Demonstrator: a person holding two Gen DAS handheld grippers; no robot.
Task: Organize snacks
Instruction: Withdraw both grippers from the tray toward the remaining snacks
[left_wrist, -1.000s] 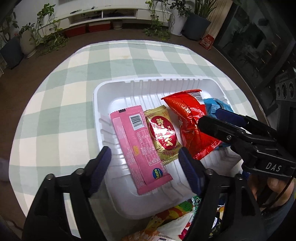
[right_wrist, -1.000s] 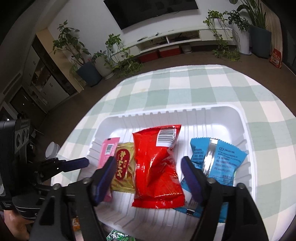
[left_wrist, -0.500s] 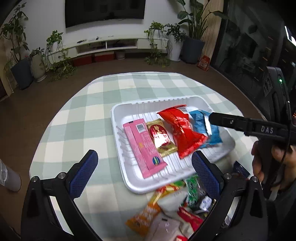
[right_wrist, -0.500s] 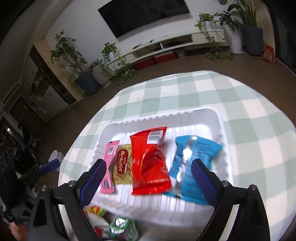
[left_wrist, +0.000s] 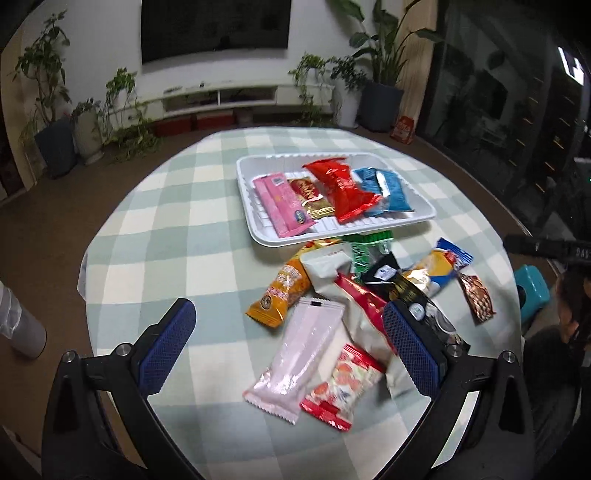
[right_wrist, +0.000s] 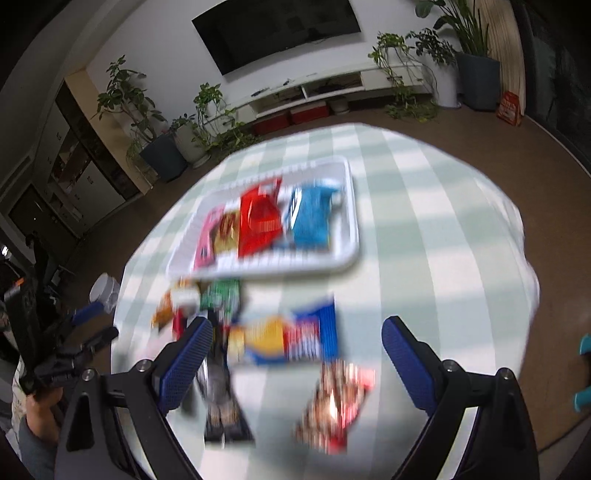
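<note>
While four packets are already lined up in the white tray (left_wrist: 258, 236), a larger heap is seen waiting on the checked counter (left_wrist: 177, 236) nearer the cameras. From left to right, the tray is filled with a pink bar (left_wrist: 280, 205), a gold-and-red packet (left_wrist: 310, 197), a red bag (left_wrist: 341, 190) and a blue packet (left_wrist: 386, 188), laid side by side and touching. Just beside the tray's near rim, the unsorted pile is spread out: an orange packet (left_wrist: 282, 293), a pale pink sachet (left_wrist: 295, 354), a strawberry-printed packet (left_wrist: 341, 387), a yellow-and-blue bag (left_wrist: 434, 267) and a small brown nut packet (left_wrist: 476, 297), with several others overlapped between them. The left hand-held gripper (left_wrist: 291, 347) is held over the near part of the pile, its jaws spread wide after just having been opening, with nothing clamped between the pads. The right hand-held gripper (right_wrist: 295, 363) is likewise held wide and empty above the yellow-and-blue bag, its jaws having just been opening too; that view is blurred. By the look of things, well under half of the sorting has been done: roughly a dozen packets are left to be carried to the tray, where room remains mainly along the far side and the right end.
</note>
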